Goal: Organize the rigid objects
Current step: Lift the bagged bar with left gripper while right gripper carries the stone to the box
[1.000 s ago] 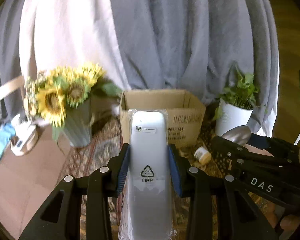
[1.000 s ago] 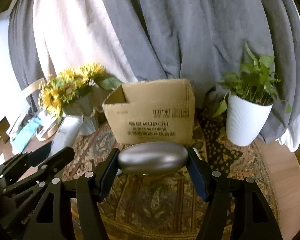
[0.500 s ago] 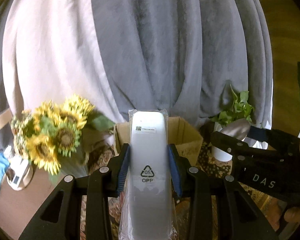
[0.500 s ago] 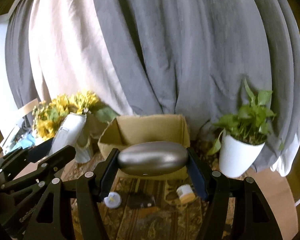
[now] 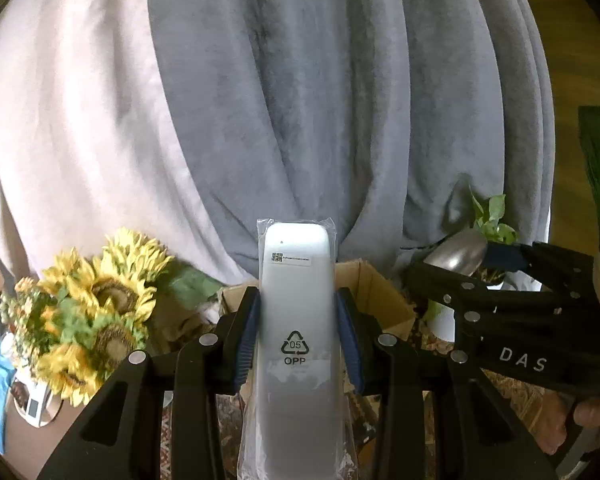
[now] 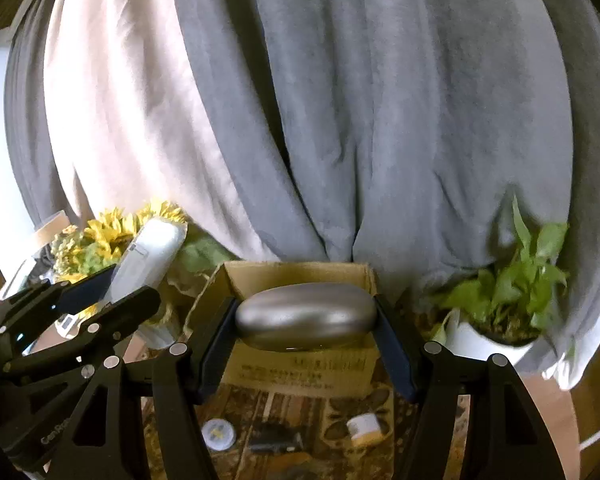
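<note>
My left gripper (image 5: 298,328) is shut on a white remote in a clear plastic bag (image 5: 296,320), held upright well above the table. My right gripper (image 6: 306,320) is shut on a smooth silver oval case (image 6: 306,316). Both are held high in front of an open cardboard box (image 6: 300,364), which also shows in the left wrist view (image 5: 380,300) behind the remote. The left gripper with the remote (image 6: 148,260) shows at the left of the right wrist view. The right gripper with the silver case (image 5: 458,254) shows at the right of the left wrist view.
A sunflower bouquet (image 5: 88,320) stands left of the box. A white potted plant (image 6: 500,320) stands right of it. On the patterned cloth (image 6: 332,408) below lie a small round white lid (image 6: 218,434), a dark object (image 6: 274,440) and a small white jar (image 6: 364,426). Grey and pale curtains hang behind.
Both grippers have risen with their objects and drawn back a little, so the box and flowers sit lower in view and the small items on the cloth have come into sight.
</note>
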A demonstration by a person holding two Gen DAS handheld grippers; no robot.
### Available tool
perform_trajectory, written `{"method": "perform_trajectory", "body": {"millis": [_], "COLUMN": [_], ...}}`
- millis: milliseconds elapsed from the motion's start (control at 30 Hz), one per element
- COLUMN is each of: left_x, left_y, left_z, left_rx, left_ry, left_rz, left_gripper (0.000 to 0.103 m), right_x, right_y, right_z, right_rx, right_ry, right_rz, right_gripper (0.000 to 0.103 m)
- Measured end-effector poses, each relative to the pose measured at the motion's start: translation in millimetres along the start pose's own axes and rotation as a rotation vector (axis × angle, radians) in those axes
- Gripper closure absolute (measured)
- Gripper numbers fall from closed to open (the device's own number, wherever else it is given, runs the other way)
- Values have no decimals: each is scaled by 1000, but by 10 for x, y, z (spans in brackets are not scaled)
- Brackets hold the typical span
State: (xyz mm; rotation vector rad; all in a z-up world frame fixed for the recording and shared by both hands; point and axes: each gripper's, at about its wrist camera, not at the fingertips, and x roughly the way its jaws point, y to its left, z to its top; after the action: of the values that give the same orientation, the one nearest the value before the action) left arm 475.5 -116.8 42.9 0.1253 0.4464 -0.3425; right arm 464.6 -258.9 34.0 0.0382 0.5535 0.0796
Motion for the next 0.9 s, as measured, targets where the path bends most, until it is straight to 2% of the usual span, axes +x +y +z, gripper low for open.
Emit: {"method": "perform_trajectory", "body": {"millis": [200,367,900], "left_x": [258,533,1325], "left_y": [77,124,150], "left_z": [182,247,275], "left_rx": [20,49,158], "left_ry": [46,109,222], "left_rz": [-22,-40,-77], "left_gripper": [65,65,65], "right_x": [177,437,1254], "right_y": [-6,-24,-183], "right_z": [233,353,388], "right_rx": [-25,-46,-80], "right_ry": [17,74,226], "right_rz": [7,13,17], "right_gripper": [36,36,36]}}
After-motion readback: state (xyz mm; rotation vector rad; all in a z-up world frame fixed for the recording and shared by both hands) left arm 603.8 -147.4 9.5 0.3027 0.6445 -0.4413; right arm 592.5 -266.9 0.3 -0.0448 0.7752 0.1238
